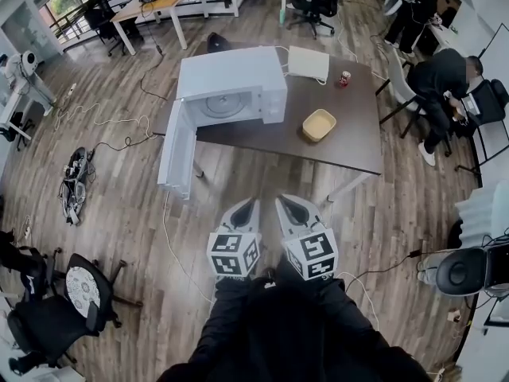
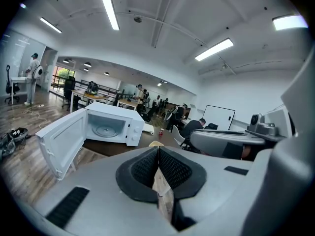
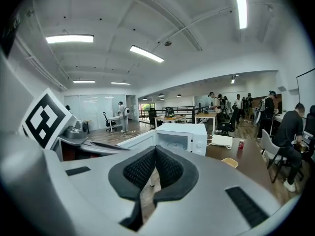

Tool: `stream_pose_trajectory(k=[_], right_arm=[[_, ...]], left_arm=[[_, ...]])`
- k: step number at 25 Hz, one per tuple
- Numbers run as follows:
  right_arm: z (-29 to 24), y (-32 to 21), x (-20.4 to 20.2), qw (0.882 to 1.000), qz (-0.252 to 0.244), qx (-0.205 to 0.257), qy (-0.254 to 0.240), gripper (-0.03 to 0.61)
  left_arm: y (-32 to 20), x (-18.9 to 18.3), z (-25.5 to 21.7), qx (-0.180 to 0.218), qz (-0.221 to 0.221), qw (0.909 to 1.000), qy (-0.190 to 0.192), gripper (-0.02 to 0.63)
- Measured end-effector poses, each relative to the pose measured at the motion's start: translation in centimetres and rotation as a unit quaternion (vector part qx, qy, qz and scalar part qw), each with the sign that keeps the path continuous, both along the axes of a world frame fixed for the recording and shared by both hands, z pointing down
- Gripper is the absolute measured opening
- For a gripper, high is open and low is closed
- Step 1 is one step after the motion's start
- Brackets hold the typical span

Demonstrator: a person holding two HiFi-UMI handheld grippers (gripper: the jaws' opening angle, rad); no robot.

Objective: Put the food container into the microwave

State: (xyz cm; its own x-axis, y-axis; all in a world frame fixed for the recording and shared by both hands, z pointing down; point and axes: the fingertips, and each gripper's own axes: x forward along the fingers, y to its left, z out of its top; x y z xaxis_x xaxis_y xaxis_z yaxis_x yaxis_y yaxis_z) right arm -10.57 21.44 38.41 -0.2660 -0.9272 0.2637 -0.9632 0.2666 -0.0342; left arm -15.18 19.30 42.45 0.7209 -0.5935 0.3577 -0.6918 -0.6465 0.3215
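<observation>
In the head view, the food container (image 1: 318,124) is seen on the dark table (image 1: 350,146), to the right of the microwave (image 1: 231,86) and a little forward of its front corner. The microwave's door (image 1: 176,151) is swung fully out to the left, past the table edge, so the cavity is laid open. The left gripper (image 1: 253,204) and right gripper (image 1: 283,204) are held side by side over the wooden floor, well short of the microwave. The approach step is judged to be in hand, since nothing is grasped yet. In the left gripper view, the pads are seen pressed together at their tips with nothing between them, and the microwave's turntable is visible ahead. In the right gripper view, the pads are likewise clenched on nothing, and the container is seen right of the microwave, with a red can (image 3: 240,143) beyond it. For the next move, one gripper's jaws would have to be parted and brought to the container's rim. Open tabletop is left in front of the microwave, but the projecting door and the near table edge are to be avoided.
</observation>
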Motion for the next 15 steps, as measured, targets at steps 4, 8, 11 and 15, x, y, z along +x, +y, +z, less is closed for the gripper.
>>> stream_pose_trajectory(k=[4,8,11,15], right_arm=[[0.5,-1.5,0.3,1.000,-0.011,-0.008,-0.012,0.023],[1.6,-4.2,1.3,1.000,-0.015,-0.022,-0.002,0.023],[2.1,-6.8,2.8,1.000,-0.014,-0.026,0.003,0.023],[1.8,-11.2,5.4,1.000,-0.014,-0.021,0.004,0.023]], left_arm=[[-1.3,0.5,0.7,-0.006,-0.003,1.0000,-0.001,0.034],[-3.8,1.3,1.7,-0.015,-0.012,0.9998,-0.005,0.034],[-6.5,2.4,2.1,-0.015,-0.015,0.9997,-0.009,0.034],[-11.0,5.1,1.6,-0.004,-0.016,0.9998,-0.011,0.034]])
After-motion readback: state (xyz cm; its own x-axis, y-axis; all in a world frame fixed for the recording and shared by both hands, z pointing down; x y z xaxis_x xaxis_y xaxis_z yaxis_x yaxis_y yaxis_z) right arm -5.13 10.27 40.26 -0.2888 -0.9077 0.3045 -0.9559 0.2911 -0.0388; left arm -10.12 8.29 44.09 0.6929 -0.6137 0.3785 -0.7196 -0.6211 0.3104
